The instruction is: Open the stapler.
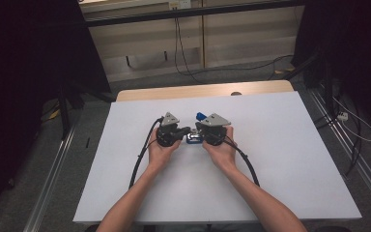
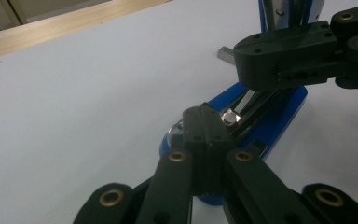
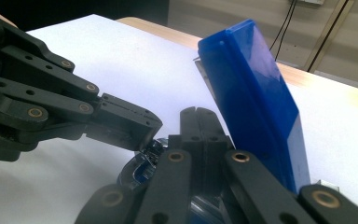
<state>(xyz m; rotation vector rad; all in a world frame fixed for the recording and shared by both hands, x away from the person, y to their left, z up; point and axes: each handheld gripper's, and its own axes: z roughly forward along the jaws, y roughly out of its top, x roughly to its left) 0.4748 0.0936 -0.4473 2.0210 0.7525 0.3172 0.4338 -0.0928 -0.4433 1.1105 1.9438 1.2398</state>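
A blue plastic hinged tool with bright metal parts, stapler-like in shape (image 1: 194, 137), sits near the middle of the white table top (image 1: 280, 159), between the two hand-held grippers and touching both. In the high view the left gripper (image 1: 187, 130) reaches in from the left and the right gripper (image 1: 198, 128) from the right, their tips meeting over the tool; the person's left hand (image 1: 162, 151) and right hand (image 1: 221, 151) wrap the gripper bodies, and black cables (image 1: 142, 159) trail back beside the forearms. The tool lies open: its blue base (image 2: 279, 114) rests flat on the table, its long axis running away from the left gripper's camera and up to the right in that view, with a dark metal channel along it and a small silver stud (image 2: 231, 116) near the closer end. Its blue upper arm (image 3: 254, 98) stands raised, tilted steeply, its free end pointing up and towards the far wooden edge of the table (image 3: 335, 88). In the left gripper view the jaws stand pressed together, their tip just beside the stud at the base's closer end; whether anything is pinched I cannot tell. In the right gripper view the jaws are likewise together, with the raised arm rising just beside them on the right.
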